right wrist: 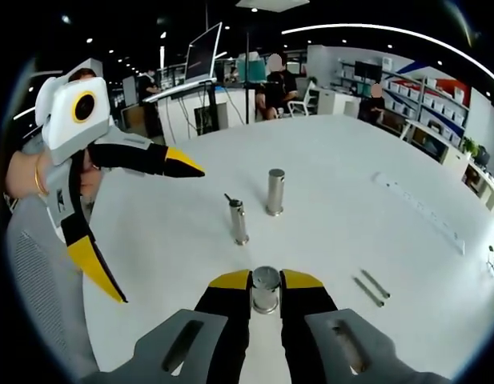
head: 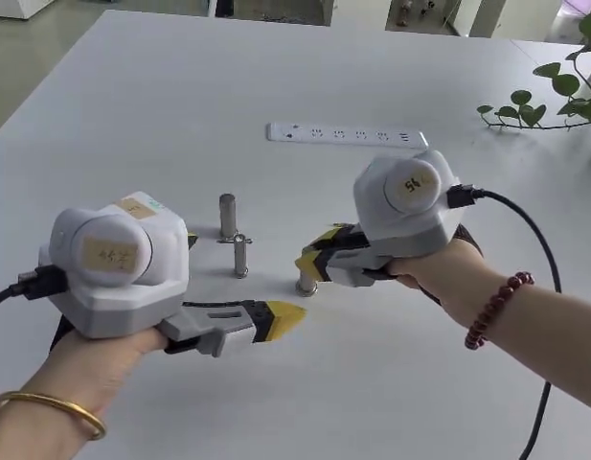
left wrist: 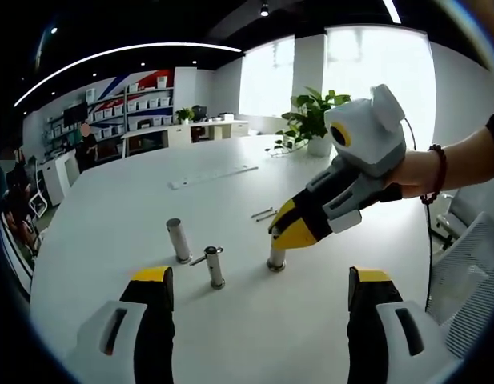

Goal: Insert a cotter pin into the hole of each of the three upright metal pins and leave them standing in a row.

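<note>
- Nearest pin [right wrist: 265,282]: stands upright on the bench [head: 372,383], at the near end of the row of three.
- Right tool [head: 311,265]: clenched on the nearest pin, one jaw touching each side just below the pin's flat top.
- Middle pin [head: 240,257]: upright, just beyond the right tool's tips and apart from them. A cotter pin [head: 235,239] sits crosswise through it near the top.
- Far pin [head: 227,216]: upright, just behind the middle pin, untouched by either tool.
- Left tool [left wrist: 260,278]: jaws spread wide and holding nothing. It is held above the bench on the person's side of the row, pointing towards the three pins.
- Loose cotter pins [right wrist: 375,282]: two lie flat side by side on the bench, to one side of the gripped pin.
- Power strip [head: 348,134]: lies on the bench well beyond the row.
</note>
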`<state>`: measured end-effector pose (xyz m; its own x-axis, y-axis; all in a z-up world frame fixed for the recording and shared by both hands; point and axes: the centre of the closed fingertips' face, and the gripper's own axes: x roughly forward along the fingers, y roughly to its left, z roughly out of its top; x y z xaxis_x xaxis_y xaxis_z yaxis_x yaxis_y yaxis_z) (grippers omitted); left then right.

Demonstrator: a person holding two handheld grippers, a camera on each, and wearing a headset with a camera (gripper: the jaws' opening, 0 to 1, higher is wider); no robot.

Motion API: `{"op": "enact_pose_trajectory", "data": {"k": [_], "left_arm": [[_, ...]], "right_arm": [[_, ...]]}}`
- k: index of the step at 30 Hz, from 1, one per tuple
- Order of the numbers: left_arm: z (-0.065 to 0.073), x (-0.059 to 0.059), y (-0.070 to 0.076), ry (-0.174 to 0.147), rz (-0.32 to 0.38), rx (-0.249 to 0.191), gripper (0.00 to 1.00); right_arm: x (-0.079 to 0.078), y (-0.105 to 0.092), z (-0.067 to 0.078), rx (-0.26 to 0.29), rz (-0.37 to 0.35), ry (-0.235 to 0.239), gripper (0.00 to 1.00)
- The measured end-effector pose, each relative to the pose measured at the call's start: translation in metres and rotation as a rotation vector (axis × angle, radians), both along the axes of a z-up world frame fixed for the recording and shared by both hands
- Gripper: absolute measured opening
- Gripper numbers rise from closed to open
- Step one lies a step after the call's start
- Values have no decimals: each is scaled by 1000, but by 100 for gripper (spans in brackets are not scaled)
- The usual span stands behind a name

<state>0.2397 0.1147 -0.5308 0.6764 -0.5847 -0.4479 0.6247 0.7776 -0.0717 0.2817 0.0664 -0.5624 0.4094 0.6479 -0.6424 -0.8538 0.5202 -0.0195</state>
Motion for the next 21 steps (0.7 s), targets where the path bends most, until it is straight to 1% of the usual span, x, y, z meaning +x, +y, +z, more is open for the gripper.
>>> {"op": "enact_pose_trajectory", "data": {"k": [10, 16, 21], "left_arm": [[0, -1, 1, 2, 4, -4, 90], [-2, -2, 1, 7, 2, -2, 90], [-3, -3, 0, 9, -1, 0, 90]], "right_arm": [[-2, -1, 0, 5, -30, -17, 8], [0, -2, 0, 20, -68, -10, 8], [2, -2, -1, 12, -94, -12, 8]]}}
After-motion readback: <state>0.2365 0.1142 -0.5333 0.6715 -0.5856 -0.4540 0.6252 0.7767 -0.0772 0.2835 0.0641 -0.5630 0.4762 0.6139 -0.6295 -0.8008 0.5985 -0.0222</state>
